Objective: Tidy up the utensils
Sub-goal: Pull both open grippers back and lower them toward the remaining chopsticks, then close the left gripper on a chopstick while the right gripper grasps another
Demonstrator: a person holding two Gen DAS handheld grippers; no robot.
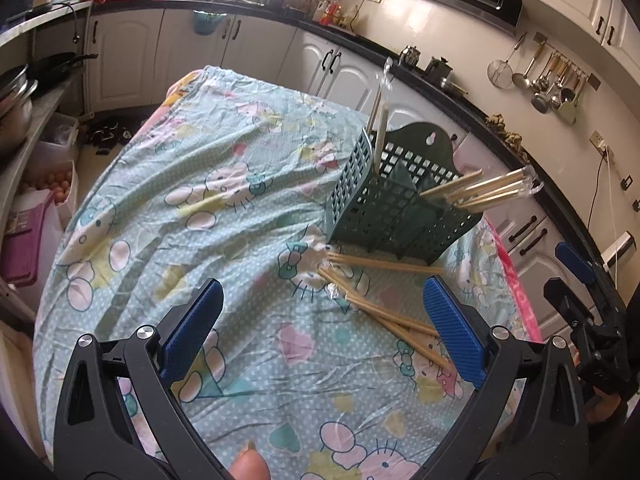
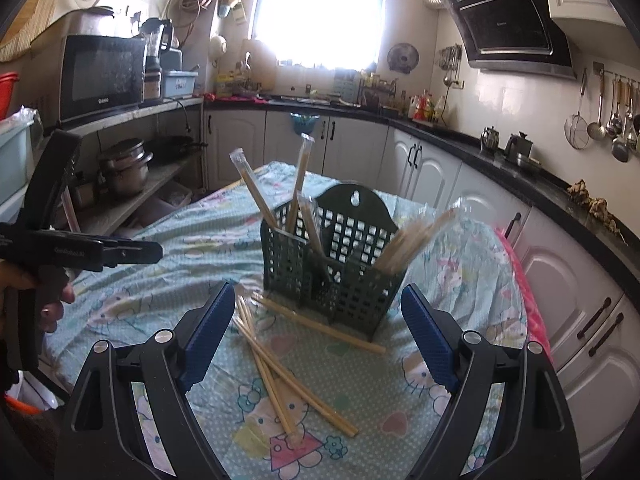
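1. Now the left gripper (image 1: 322, 330) and right gripper (image 2: 318, 334) both hang over the table (image 1: 168, 184) with jaws apart, gripping nothing.
2. Loose chopsticks (image 2: 280, 364) lie before the green holder (image 2: 332, 268) near the table's right edge; wrapped chopsticks (image 2: 298, 184) stand inside.

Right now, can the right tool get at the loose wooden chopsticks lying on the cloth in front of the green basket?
Probably yes: the right tool is open and empty, the loose wooden chopsticks lie uncovered just ahead.

Light: daylight from the window (image 2: 320, 8), blown out white.
Blur: chopstick bundle (image 2: 416, 236) smeared in the right view.
Edges: fisheye bending, dark corners.
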